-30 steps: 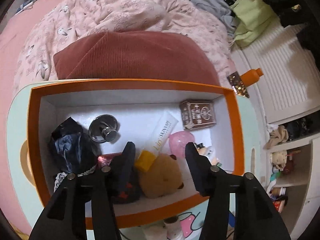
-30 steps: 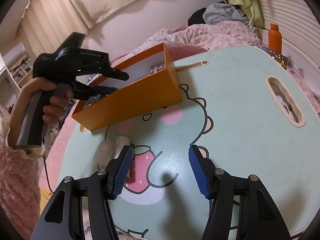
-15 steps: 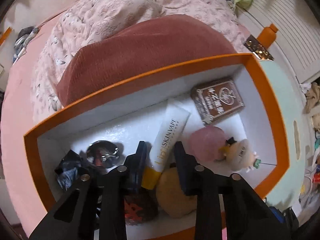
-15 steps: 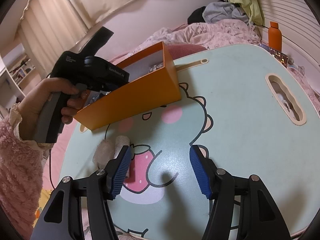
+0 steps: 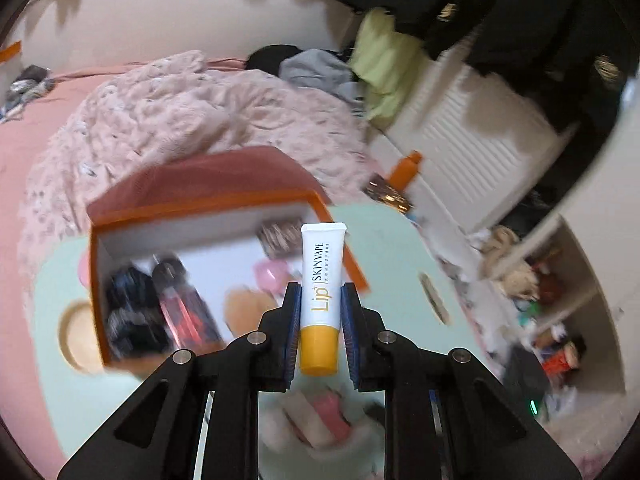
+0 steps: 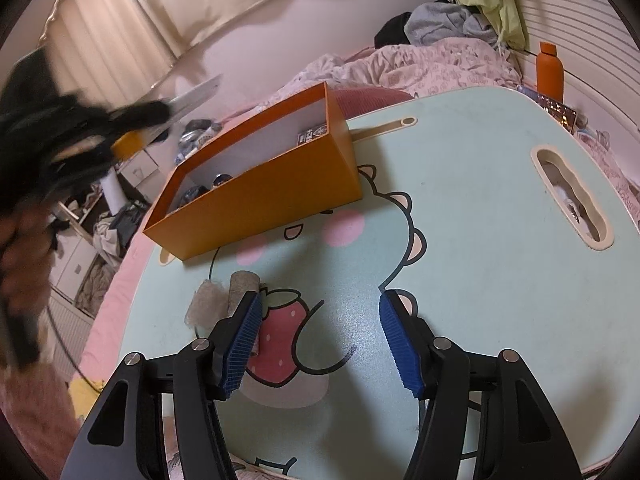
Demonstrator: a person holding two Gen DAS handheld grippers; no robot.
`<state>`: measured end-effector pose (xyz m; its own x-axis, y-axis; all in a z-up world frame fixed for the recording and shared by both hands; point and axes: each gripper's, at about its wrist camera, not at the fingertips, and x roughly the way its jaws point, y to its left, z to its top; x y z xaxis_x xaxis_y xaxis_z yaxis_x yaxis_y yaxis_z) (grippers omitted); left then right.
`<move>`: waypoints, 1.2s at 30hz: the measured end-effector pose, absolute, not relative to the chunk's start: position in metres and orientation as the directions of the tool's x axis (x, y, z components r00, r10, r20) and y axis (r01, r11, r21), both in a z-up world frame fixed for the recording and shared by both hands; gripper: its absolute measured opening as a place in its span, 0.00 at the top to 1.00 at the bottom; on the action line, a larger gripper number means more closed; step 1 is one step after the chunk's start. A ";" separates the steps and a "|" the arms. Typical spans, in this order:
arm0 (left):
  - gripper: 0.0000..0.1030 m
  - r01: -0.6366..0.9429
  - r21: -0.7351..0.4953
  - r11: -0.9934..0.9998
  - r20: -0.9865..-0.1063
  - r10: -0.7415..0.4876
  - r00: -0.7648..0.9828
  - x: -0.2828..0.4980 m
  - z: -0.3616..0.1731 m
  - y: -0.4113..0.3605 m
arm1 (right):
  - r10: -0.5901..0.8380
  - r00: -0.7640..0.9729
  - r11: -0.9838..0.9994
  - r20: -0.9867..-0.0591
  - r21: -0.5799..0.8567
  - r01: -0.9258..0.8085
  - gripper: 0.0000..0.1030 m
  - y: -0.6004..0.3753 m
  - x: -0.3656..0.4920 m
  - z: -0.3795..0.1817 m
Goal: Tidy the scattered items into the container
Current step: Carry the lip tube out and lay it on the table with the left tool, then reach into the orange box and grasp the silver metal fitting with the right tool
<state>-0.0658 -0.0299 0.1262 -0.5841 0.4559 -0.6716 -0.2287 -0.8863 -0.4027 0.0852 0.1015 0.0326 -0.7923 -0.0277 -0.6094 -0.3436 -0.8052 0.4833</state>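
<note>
My left gripper [image 5: 320, 288] has a white lip-cream tube [image 5: 322, 264] with a yellow cap between its blue pads. The jaws are closing on it and the pads press its sides. The tube hangs above the near right corner of the orange box [image 5: 200, 204]. Inside the box lie several blurred items, among them a pink one [image 5: 272, 272] and a tan plush [image 5: 248, 308]. In the right wrist view the left gripper [image 6: 132, 120] is a dark blur up and to the left of the box [image 6: 272, 196]. My right gripper [image 6: 320, 300] hovers open over the mint table [image 6: 480, 240].
Two grey fuzzy rolls [image 6: 224, 300] lie on the table beside my right gripper's left finger. An orange bottle [image 6: 550, 68] stands at the table's far right edge. A bed with a pink quilt [image 5: 180, 120] lies behind the box. A slot [image 6: 572, 200] is cut in the table at right.
The left gripper closed on the tube inside the box, then lifted it up and back out of the box. The right gripper stayed where it was.
</note>
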 end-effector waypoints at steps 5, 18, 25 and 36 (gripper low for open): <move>0.80 -0.110 -0.455 -0.884 -0.651 0.414 -0.636 -0.027 0.087 -0.050 | -0.028 -0.792 -0.805 -0.609 0.484 -0.344 0.41 0.102 0.086 0.033; 0.79 0.059 -0.522 -0.851 -0.687 0.378 -0.620 0.011 0.001 -0.075 | -0.033 -0.787 -0.805 -0.616 0.483 -0.344 0.40 0.100 0.087 0.033; 0.34 0.049 -0.603 -0.796 -0.607 0.418 -0.676 0.028 -0.002 -0.082 | -0.034 -0.781 -0.807 -0.624 0.478 -0.347 0.40 0.099 0.087 0.034; 0.33 0.043 -0.694 -0.719 -0.517 0.456 -0.724 0.037 -0.010 -0.098 | -0.130 -0.807 -0.828 -0.576 0.511 -0.231 0.41 0.097 0.041 0.098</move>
